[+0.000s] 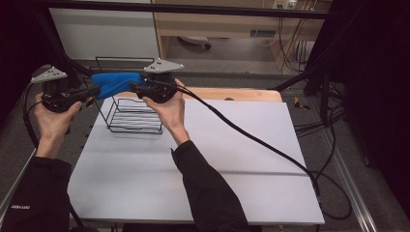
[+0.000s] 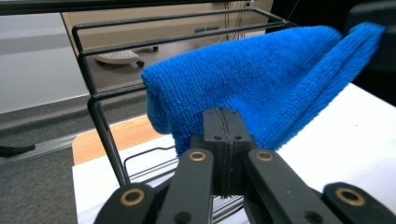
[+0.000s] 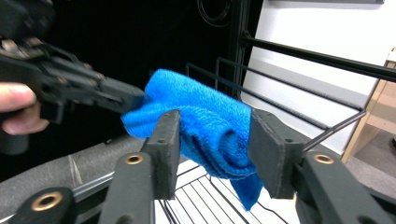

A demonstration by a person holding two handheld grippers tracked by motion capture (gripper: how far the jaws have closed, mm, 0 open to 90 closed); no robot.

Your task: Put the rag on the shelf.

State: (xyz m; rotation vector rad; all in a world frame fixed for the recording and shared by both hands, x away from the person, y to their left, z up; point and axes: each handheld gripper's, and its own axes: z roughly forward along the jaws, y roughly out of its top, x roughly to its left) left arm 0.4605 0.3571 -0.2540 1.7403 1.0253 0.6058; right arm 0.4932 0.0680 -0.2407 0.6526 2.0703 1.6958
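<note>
Blue cloth [image 1: 115, 83] between both tools (over basket [image 1: 131, 117])

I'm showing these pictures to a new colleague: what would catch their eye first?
The bright blue cloth, held up between the two grippers above the black wire rack at the table's far left. The left gripper is shut on one end; the right gripper has its jaws around the other end, seemingly not clamped.

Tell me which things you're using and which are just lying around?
Using: blue cloth, left gripper pinching it, right gripper with fingers either side of it, wire basket.
Lying around: wooden board, wall cables.
</note>
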